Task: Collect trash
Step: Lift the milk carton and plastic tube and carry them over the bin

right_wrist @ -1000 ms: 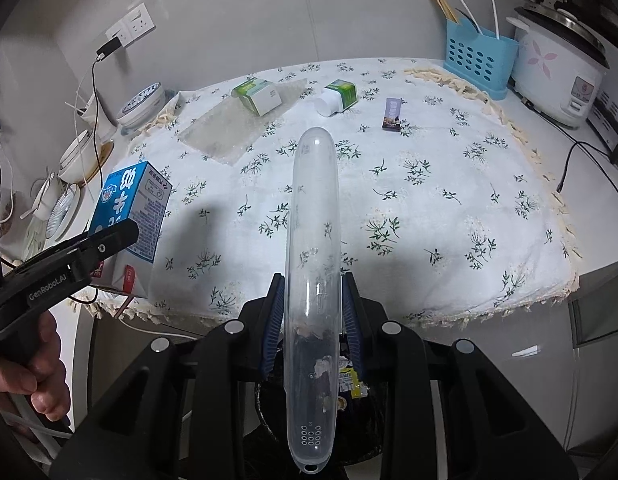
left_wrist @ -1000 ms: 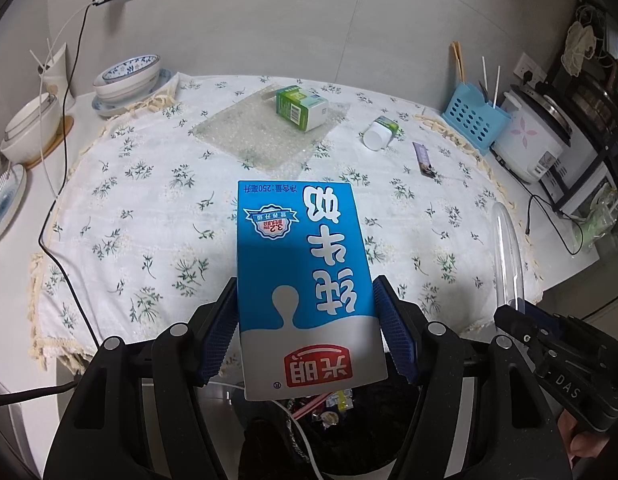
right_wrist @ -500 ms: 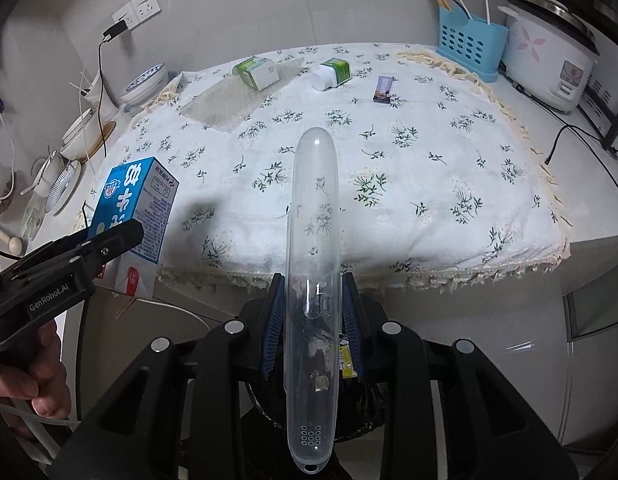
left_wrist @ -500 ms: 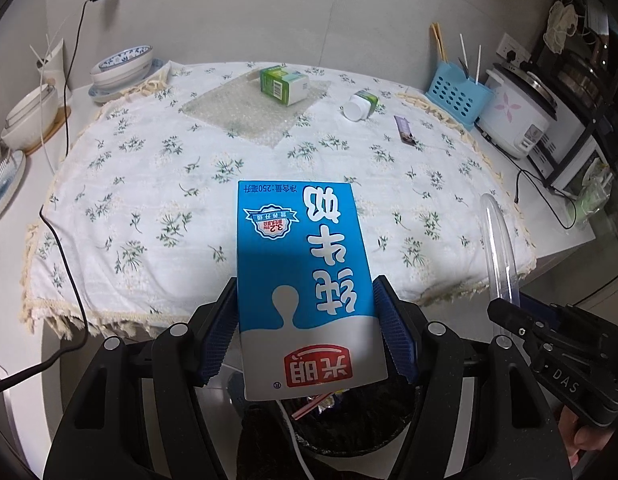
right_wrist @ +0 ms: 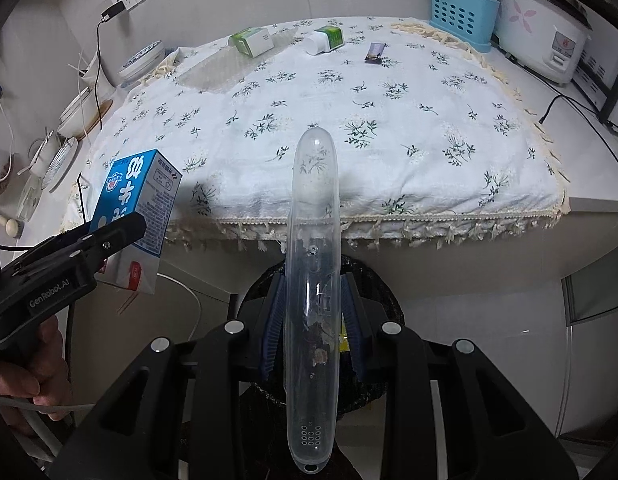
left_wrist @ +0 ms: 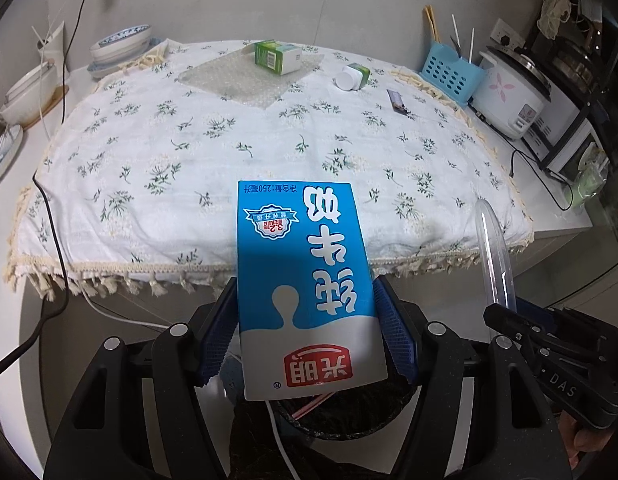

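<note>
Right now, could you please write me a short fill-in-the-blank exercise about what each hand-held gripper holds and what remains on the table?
1. The left hand-held gripper is shut on a blue and white ____ carton.
2. The right hand-held gripper is shut on a long, clear ____ case.
3. Below both grippers stands a black ____, past the table's edge.
4. The green and white box lies on a sheet of ____ wrap.

Missing words: milk; plastic; bin; bubble

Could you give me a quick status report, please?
Left gripper shut on milk carton. Right gripper shut on clear plastic case. Bin below, unobstructed.
</note>
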### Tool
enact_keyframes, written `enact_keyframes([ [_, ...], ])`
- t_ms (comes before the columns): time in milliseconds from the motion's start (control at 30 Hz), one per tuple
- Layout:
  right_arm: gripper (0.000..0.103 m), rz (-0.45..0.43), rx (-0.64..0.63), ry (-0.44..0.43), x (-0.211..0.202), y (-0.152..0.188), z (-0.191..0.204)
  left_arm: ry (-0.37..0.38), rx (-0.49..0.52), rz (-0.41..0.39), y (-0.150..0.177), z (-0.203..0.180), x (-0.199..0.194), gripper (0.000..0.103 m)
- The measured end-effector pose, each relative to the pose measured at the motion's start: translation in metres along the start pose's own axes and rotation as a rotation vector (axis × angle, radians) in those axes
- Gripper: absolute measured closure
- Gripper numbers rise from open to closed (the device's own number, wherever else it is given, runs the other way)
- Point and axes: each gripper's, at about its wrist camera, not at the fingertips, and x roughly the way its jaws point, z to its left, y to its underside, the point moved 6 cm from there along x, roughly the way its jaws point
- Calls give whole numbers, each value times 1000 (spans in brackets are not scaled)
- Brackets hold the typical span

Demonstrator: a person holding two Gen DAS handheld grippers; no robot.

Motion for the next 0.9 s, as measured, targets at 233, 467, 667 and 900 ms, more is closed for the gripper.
enact_keyframes([
  [233,76,29,6,4,17,30,-7,8,12,20,28,-2,8,39],
  [467,76,108,3,3,43,63,-4,6,47,75,63,-7,34,39],
  [667,76,149,13,23,60,80,-9,14,86,116,83,-13,58,38],
  [900,76,182,41,40,76,94,-19,24,85,166,98,-16,81,39],
])
